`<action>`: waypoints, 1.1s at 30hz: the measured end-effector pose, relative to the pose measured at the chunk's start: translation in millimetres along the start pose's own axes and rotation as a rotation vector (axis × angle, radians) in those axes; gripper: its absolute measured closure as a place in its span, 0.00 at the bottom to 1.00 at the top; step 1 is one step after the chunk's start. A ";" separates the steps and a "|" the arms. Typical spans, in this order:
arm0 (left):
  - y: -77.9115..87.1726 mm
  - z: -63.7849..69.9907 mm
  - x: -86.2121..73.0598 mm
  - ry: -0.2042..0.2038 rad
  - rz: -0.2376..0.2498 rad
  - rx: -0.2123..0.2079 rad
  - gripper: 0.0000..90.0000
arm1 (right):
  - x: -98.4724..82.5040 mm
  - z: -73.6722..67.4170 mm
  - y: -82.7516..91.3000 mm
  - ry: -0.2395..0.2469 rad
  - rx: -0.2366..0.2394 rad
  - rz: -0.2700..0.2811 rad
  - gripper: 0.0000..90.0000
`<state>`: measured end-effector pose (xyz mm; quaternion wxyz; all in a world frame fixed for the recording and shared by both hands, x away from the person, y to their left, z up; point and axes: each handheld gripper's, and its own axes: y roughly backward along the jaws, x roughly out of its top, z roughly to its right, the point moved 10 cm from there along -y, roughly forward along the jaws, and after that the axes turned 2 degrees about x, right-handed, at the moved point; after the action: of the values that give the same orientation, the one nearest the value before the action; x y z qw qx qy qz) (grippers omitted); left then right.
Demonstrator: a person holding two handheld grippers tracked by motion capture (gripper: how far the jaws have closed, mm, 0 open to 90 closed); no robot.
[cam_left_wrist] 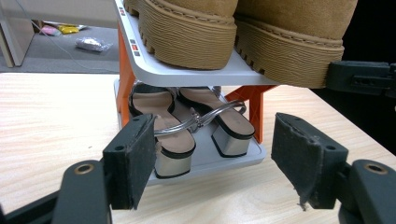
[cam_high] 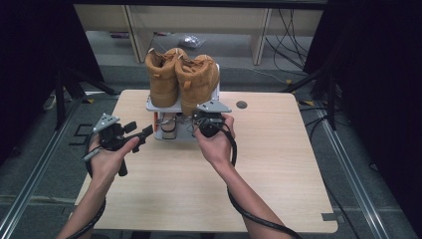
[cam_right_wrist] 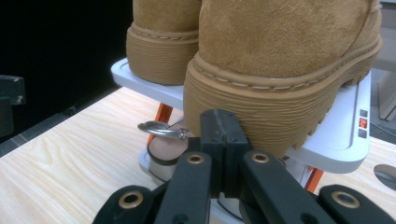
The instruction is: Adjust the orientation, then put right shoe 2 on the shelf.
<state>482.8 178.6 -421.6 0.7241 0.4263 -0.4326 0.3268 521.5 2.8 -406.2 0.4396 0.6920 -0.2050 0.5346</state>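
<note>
A small two-shelf rack (cam_high: 151,105) with orange legs stands at the table's far middle. Two tan boots (cam_high: 163,77) (cam_high: 197,82) sit on its grey top shelf (cam_left_wrist: 196,74), heels toward me. A pair of silver-heeled sandals (cam_left_wrist: 173,140) (cam_left_wrist: 229,127) lies on the bottom shelf. My left gripper (cam_high: 139,130) is held left of the rack, its jaws open and empty and aimed at the sandals (cam_left_wrist: 215,155). My right gripper (cam_right_wrist: 219,135) is shut with nothing between its jaws, its tip close against the heel sole of the right boot (cam_right_wrist: 280,56).
The wooden table (cam_high: 278,164) has a round cable hole (cam_high: 241,104) right of the rack. Behind the table are white furniture legs (cam_high: 260,40) and loose cables (cam_high: 291,30) on the floor. Dark curtains hang at both sides.
</note>
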 end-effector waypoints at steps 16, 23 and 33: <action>-0.3 -0.8 -5.6 0.006 -0.008 0.002 0.33 | 1.3 5.9 -5.7 -0.006 -0.006 0.014 1.00; 0.1 -4.0 -9.0 0.014 -0.011 0.006 0.33 | 2.5 9.3 -10.6 -0.003 -0.023 0.010 1.00; -0.4 -5.3 -10.4 0.017 -0.012 0.007 0.33 | 3.7 10.6 -14.8 -0.006 -0.028 0.016 1.00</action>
<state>480.7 182.1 -432.5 0.7281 0.4288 -0.4228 0.3276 539.9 2.5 -409.1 0.4443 0.6859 -0.2192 0.5330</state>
